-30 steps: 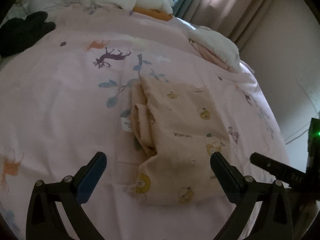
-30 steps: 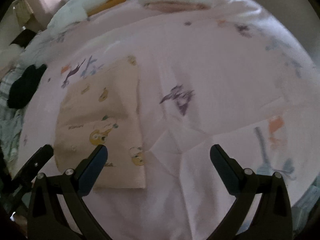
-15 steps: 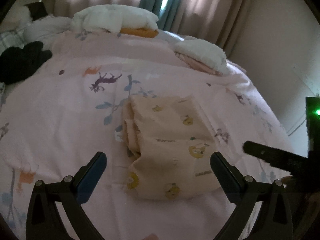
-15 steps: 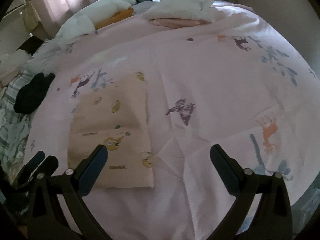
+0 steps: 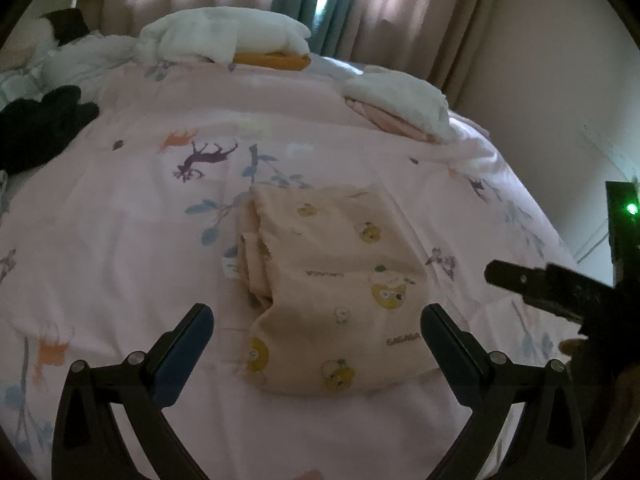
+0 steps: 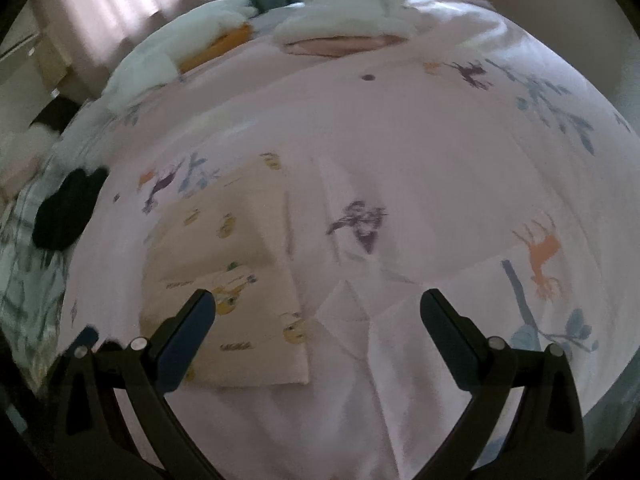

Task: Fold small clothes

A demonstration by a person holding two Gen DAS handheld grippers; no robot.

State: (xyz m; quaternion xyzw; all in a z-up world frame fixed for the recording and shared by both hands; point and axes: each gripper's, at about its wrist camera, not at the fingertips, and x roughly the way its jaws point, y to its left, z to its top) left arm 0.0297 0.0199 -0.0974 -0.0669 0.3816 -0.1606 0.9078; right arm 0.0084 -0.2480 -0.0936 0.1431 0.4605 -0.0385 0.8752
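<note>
A small peach garment printed with yellow cartoon animals lies folded flat on the pink patterned bedspread. In the left wrist view it sits just ahead of my left gripper, which is open and empty above the bed. The right wrist view shows the same garment at lower left, partly behind one finger of my right gripper, also open and holding nothing. The other gripper's black body pokes in at the right edge of the left wrist view.
Folded white and pink laundry lies at the far right of the bed, a white and orange pile at the head. A black garment sits at the far left. Curtains and a wall stand behind.
Both grippers have pulled back and lifted away from the folded garment, so more of the bed and room shows. The garment has stayed in place, and both grippers stay open.
</note>
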